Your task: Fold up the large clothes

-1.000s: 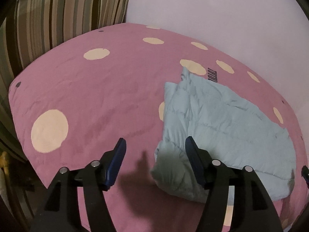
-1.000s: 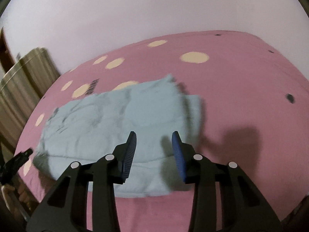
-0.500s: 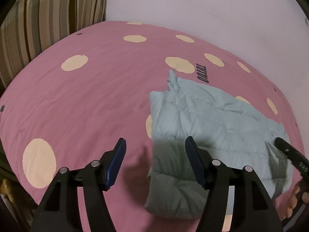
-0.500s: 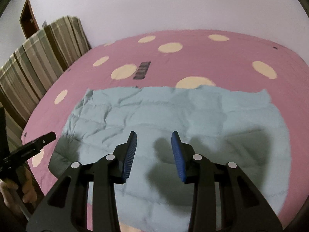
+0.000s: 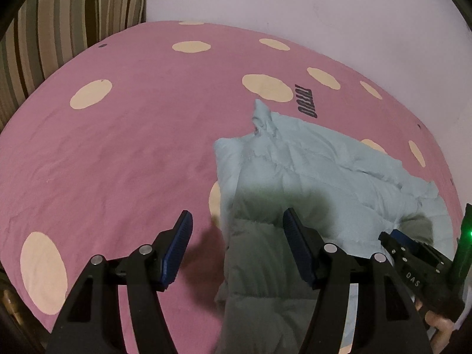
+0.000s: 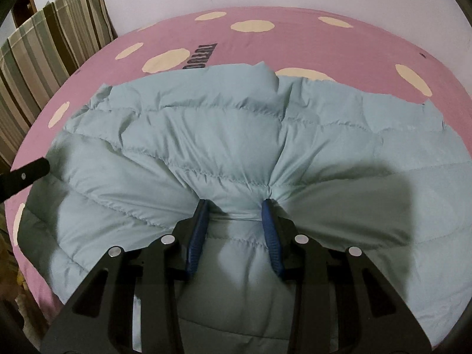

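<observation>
Right wrist view is filled, centre and lower frame, by a pale blue quilted jacket (image 6: 224,135) spread on a pink dotted bedsheet (image 6: 295,44). A bunched fold is pinched by the right gripper (image 6: 234,206). In the left wrist view, the left gripper (image 5: 236,221) is held spread above the jacket's left edge, nothing gripped.

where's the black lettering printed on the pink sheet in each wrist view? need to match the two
Left wrist: black lettering sits upper right of centre on the pink sheet, just beyond the far end of the blue quilted jacket.
Right wrist: black lettering sits upper centre-left, partly hidden by the jacket's far edge.
Shared landmark: the striped cushion, upper left in both.
</observation>
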`<state>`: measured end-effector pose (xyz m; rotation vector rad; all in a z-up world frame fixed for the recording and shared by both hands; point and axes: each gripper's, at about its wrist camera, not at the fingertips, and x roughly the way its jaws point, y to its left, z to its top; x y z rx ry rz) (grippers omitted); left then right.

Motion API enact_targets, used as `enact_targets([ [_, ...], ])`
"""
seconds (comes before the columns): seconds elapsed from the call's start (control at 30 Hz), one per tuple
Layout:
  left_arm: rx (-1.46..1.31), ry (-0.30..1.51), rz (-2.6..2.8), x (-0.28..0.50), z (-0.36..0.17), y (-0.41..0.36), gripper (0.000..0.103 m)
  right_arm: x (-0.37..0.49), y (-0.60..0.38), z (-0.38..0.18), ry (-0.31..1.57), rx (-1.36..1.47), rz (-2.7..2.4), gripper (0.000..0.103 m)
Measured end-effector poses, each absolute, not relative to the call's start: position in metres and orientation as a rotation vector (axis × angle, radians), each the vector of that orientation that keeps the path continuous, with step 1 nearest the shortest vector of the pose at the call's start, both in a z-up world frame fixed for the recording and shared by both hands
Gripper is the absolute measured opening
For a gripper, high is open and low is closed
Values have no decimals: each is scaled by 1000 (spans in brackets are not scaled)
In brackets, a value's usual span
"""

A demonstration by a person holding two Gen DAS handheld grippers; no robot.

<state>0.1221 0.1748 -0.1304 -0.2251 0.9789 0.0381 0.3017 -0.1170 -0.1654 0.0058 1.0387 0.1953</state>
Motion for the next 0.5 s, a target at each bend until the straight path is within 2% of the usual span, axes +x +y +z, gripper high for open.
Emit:
enact_targets([
  [0.5,-186,1007,12,138,-133,165,63,303,-114,-167,1034,4,191,37],
])
